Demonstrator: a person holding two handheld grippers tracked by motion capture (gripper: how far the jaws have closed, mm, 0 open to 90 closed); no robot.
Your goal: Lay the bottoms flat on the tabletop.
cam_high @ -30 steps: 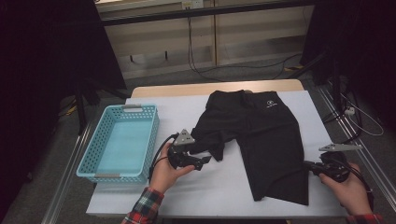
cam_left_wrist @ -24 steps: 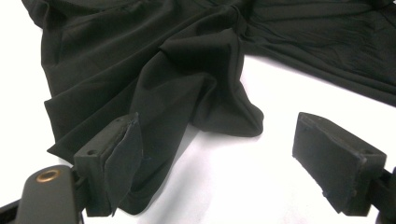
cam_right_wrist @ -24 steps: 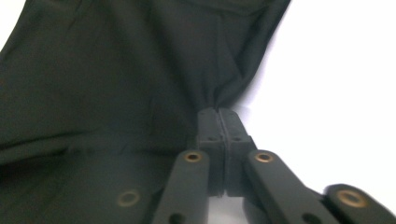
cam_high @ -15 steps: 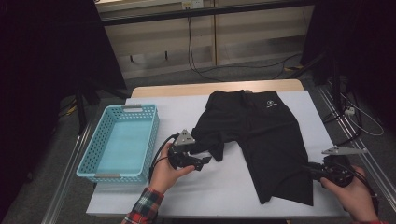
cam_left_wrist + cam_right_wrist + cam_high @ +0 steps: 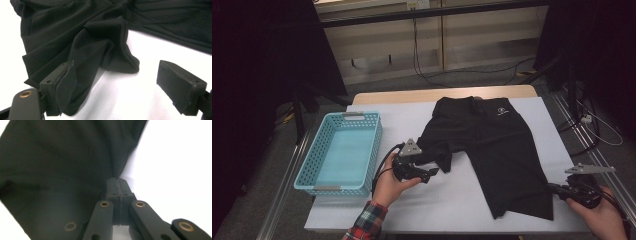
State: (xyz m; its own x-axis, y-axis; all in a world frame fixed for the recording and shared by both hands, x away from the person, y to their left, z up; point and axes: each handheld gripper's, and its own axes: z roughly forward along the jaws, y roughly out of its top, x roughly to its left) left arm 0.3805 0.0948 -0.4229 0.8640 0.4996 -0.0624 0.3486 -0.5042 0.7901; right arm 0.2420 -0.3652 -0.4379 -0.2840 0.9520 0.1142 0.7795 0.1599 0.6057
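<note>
Shorts point(image 5: 492, 150): one black pair; basket point(image 5: 319, 165): one; claws: two.

dim room, dark surroundings; table point(image 5: 462, 200) lit from above; gripper views overexposed white, right one blurred.

Light-blue perforated plastic basket point(image 5: 340, 152) with grey handle grips: on white table surface point(image 5: 412, 120), at its left edge, hollow inside. Pale wooden table edge point(image 5: 442, 93): along far side. Black cables point(image 5: 427, 75): trailing across grey floor beyond table. Beige wall panels point(image 5: 377, 40): behind. Metal rail point(image 5: 287, 175): on floor, left of table. White cable point(image 5: 607, 130): right, on floor.
</note>
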